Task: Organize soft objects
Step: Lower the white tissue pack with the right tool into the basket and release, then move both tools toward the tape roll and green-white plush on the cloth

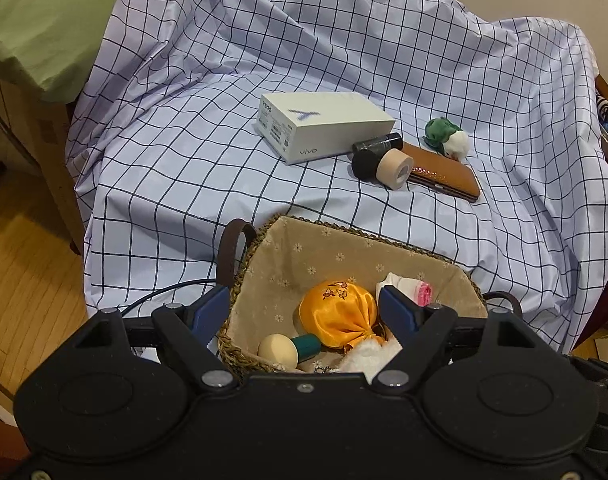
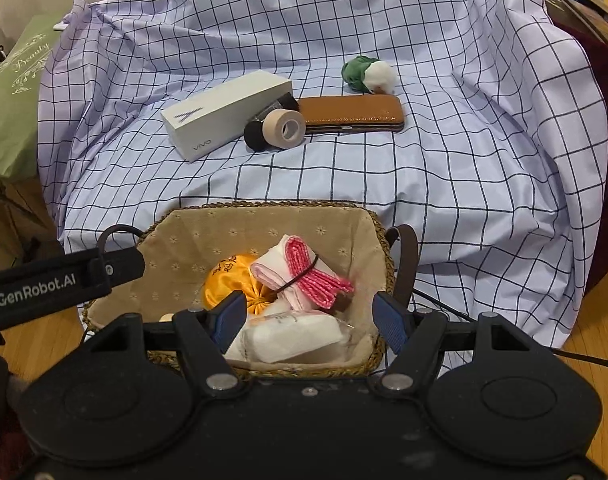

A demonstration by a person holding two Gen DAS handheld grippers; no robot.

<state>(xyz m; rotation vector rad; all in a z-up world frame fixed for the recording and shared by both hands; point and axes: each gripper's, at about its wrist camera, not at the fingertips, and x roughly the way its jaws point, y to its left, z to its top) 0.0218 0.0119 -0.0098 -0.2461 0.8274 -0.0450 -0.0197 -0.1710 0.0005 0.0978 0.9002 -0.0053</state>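
Your left tongs (image 1: 306,312) hang released over the woven basket (image 1: 243,276), jaws spread wide, nothing between them. Your right tongs (image 2: 310,322) are released too, jaws apart above the same basket (image 2: 378,236), empty.

Basket sits at the near edge of the checked sheet (image 1: 183,152), lined with beige floral cloth. Inside it: orange satin pouch (image 1: 338,312) in the middle, a pink-and-white folded cloth (image 2: 299,270) tied with a dark band just beside it at 3 o'clock, a white fluffy item (image 2: 291,338) at 6 o'clock near the front wall, and a cream-headed sponge with teal handle (image 1: 287,348) at 8 o'clock in the left wrist view.

One soft thing lies outside: green-and-white plush (image 1: 448,138), on the sheet at 1 o'clock from the basket, well apart from it.

Hard stuff on the sheet at 12 o'clock: white vivo box (image 1: 324,124), dark cylinder (image 1: 378,144) touching the box, beige tape roll (image 1: 394,166) with a black round piece against it, and a brown leather case (image 1: 448,176) touching the roll. Plush sits just beyond the case.

Green cloth (image 1: 35,28) at 10 o'clock, off the sheet.
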